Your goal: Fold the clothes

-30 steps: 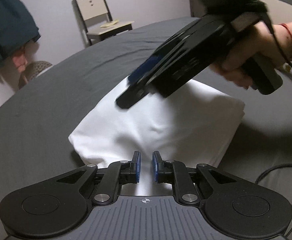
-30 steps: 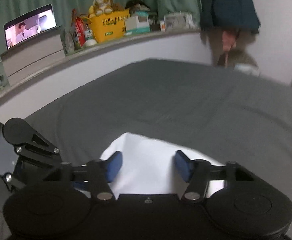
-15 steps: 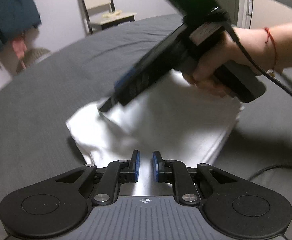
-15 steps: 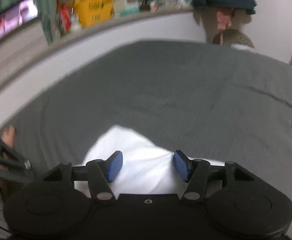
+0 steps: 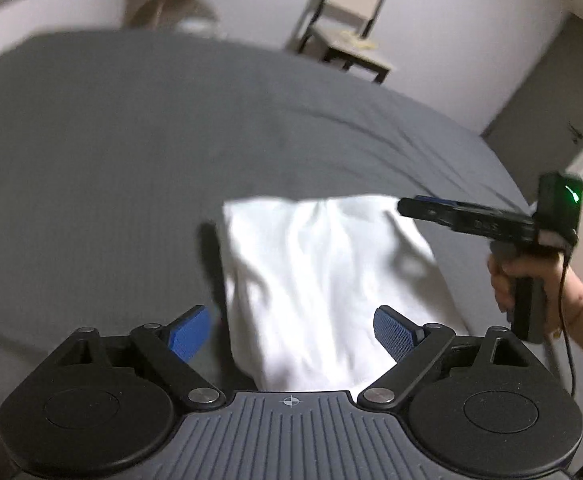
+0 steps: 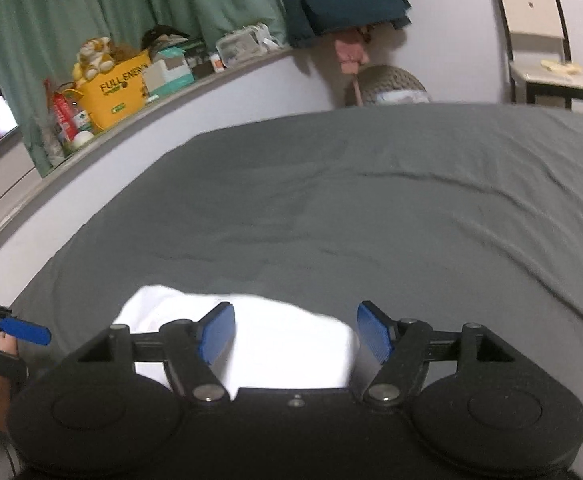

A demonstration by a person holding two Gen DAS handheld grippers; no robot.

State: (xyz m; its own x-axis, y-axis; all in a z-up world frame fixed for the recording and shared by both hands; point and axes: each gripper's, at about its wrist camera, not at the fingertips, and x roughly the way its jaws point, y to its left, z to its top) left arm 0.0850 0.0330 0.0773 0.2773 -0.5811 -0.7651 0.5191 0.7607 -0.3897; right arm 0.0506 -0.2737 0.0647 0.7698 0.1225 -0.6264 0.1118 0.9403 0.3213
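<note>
The bed point(image 6: 371, 208), spread with a dark grey sheet, fills the ground ahead of both grippers. On it, directly in front of and below the left gripper point(image 5: 291, 332), lies the white garment point(image 5: 323, 280), folded into a compact, slightly rumpled rectangle. A second ago that gripper's blue pads were nearly together with the cloth's near edge between them; its jaws have just been opening and now stand wide, the cloth lying loose between the pads with neither pressing on it. The right gripper point(image 6: 295, 336) has also been opening, more gently, and holds nothing; the garment's far end shows below and between its pads. Seen from the left wrist, it has swung from over the cloth out to the right, its tips near the garment's far right corner. Both releases suggest this fold is laid down and only smoothing or a final fold remains.
</note>
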